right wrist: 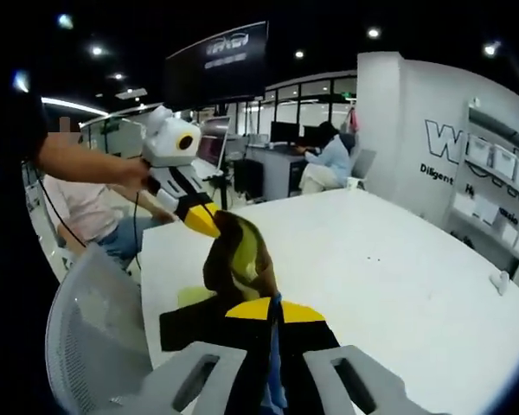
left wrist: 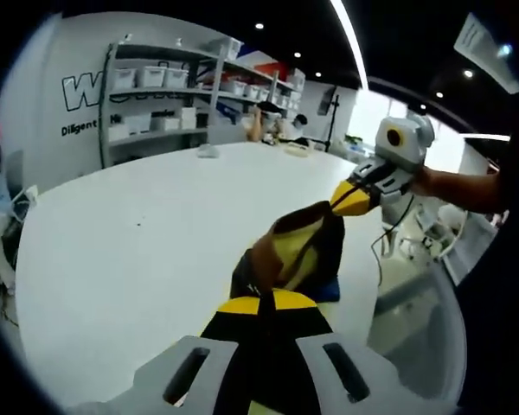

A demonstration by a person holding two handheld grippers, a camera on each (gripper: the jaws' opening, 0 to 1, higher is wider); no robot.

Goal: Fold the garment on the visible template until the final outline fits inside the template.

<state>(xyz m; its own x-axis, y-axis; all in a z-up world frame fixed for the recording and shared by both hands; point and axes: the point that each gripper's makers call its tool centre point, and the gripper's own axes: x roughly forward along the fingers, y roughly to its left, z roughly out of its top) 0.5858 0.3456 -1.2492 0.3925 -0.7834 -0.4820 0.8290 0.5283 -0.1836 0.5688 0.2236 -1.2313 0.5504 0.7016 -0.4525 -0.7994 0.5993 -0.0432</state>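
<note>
In the left gripper view we see our left gripper [left wrist: 268,367] with its jaws clenched on the black-and-yellow garment [left wrist: 294,251], which hangs lifted above the white bench [left wrist: 138,233], while the right gripper [left wrist: 356,199] comes in from the right, held by a hand [left wrist: 424,180], and grasps the garment's far end. In the right gripper view our right gripper [right wrist: 275,376] has its jaws clamped on the garment's near end, the cloth bunched and raised over the bench edge beside a grey mesh chair [right wrist: 91,333], and the left gripper pinches the far end
</note>
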